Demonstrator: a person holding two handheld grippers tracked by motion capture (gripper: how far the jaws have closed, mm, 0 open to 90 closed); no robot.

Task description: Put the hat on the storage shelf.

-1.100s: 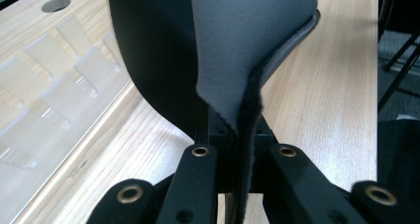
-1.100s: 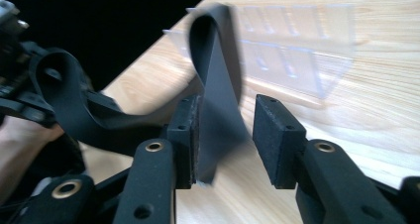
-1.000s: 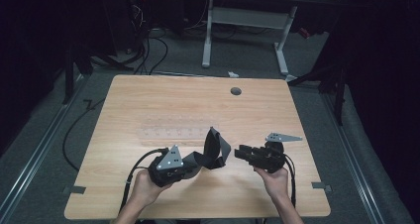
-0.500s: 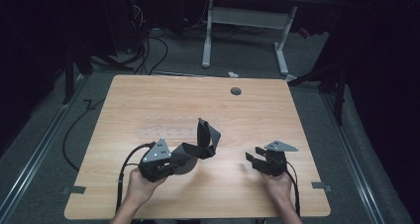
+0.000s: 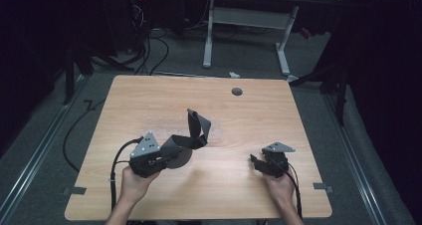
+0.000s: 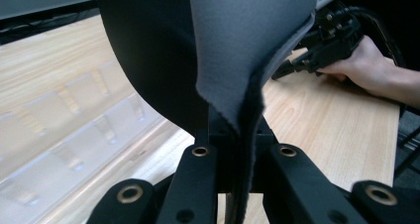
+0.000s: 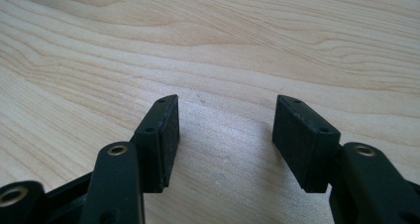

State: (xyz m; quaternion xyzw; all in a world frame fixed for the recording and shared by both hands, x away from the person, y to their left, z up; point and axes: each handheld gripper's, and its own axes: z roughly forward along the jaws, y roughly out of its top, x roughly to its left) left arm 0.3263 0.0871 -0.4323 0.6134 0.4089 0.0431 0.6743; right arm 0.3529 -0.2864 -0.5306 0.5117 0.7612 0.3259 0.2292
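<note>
A floppy dark grey sheet [image 5: 196, 130], grey on one face and black on the other, curls upward over the front left of the wooden table [image 5: 149, 95]. My left gripper [image 5: 171, 153] is shut on its lower edge; in the left gripper view the sheet [image 6: 237, 45] rises from between the closed jaws of the left gripper [image 6: 237, 135]. My right gripper [image 5: 255, 161] rests low at the front right, apart from the sheet. In the right gripper view, the right gripper [image 7: 225, 130] stands open over bare wood with nothing between its pads.
A clear plastic ridged piece [image 5: 164, 123] lies flat on the table behind the sheet, and appears in the left gripper view [image 6: 64, 135]. A round cable hole [image 5: 237, 91] sits near the far edge. White desk legs [image 5: 281, 51] and cables stand on the floor beyond.
My left gripper has carried the sheet leftward. My right gripper has drawn away from the sheet, to the right and toward the front edge, and now stands open.
</note>
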